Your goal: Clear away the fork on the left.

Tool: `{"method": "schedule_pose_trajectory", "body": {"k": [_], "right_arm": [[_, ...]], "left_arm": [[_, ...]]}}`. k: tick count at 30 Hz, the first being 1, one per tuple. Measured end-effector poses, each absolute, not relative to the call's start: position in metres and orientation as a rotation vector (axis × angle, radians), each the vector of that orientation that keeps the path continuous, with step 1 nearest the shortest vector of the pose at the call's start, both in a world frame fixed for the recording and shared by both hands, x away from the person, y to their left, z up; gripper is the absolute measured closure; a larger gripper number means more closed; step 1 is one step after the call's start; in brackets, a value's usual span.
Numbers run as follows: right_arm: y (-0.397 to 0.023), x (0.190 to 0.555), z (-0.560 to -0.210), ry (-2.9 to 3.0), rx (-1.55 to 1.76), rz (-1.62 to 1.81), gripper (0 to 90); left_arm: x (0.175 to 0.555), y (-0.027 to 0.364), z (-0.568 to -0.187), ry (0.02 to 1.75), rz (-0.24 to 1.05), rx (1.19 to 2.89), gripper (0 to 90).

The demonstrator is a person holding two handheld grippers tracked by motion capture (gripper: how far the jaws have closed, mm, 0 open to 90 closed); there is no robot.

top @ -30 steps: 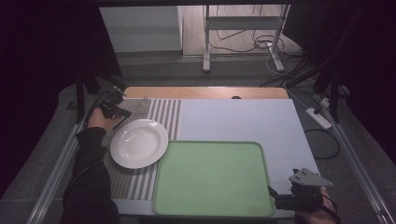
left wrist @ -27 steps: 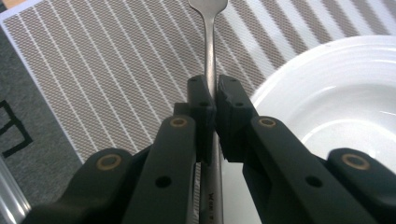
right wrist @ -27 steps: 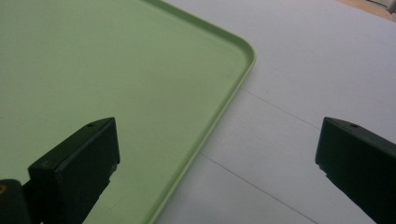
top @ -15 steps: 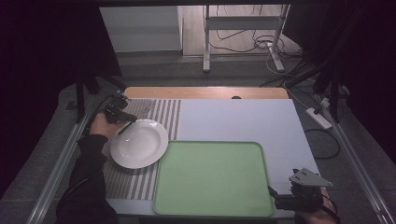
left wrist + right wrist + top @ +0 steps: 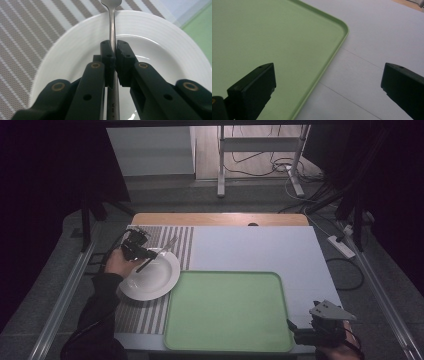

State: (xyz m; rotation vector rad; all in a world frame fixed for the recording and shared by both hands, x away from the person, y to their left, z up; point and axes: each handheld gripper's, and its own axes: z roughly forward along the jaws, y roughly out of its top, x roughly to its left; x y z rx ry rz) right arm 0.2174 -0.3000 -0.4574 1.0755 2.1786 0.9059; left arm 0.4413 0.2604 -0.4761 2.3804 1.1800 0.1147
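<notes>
Steel fork (image 5: 112,27) clamped in left gripper (image 5: 113,50) over plate (image 5: 160,32).

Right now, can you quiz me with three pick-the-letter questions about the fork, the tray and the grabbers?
1. Where is the fork?
A over the white plate
B on the tray
C on the floor

2. What colour is the tray?
A red
B green
C blue

3. How are the right gripper jaws?
A shut on a spoon
B shut on the tray
C open, holding nothing

Answers: 1 A, the left gripper clamps its handle above the plate. 2 B, it shows light green. 3 C, the jaws stand wide apart.
</notes>
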Motion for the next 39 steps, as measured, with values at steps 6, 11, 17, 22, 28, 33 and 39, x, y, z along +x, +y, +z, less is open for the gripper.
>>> {"method": "schedule_pose_trajectory", "body": {"k": [6, 11, 17, 22, 28, 33, 39], "right_arm": [[-0.3, 0.217, -0.457, 2.18, 1.068, 0.907, 0.0], [-0.3, 0.216, -0.457, 2.175, 1.064, 0.913, 0.0], [-0.3, 0.216, -0.457, 2.177, 1.06, 0.912, 0.0], [-0.3, 0.216, -0.457, 2.175, 1.058, 0.914, 0.0], [-0.3, 0.215, -0.457, 2.173, 1.052, 0.912, 0.0], [-0.3, 0.215, -0.457, 2.175, 1.044, 0.913, 0.0], [-0.299, 0.214, -0.457, 2.175, 1.04, 0.912, 0.0]], "left_arm": [[0.43, 0.249, -0.475, 1.158, 0.095, 2.373, 84.4], [0.421, 0.241, -0.474, 1.145, 0.081, 2.37, 84.4], [0.407, 0.228, -0.472, 1.112, 0.071, 2.38, 84.3], [0.397, 0.216, -0.472, 1.095, 0.064, 2.394, 84.4], [0.384, 0.207, -0.473, 1.073, 0.05, 2.389, 84.4], [0.373, 0.197, -0.475, 1.056, 0.038, 2.399, 84.4], [0.361, 0.183, -0.475, 1.028, 0.026, 2.4, 84.4]]}}
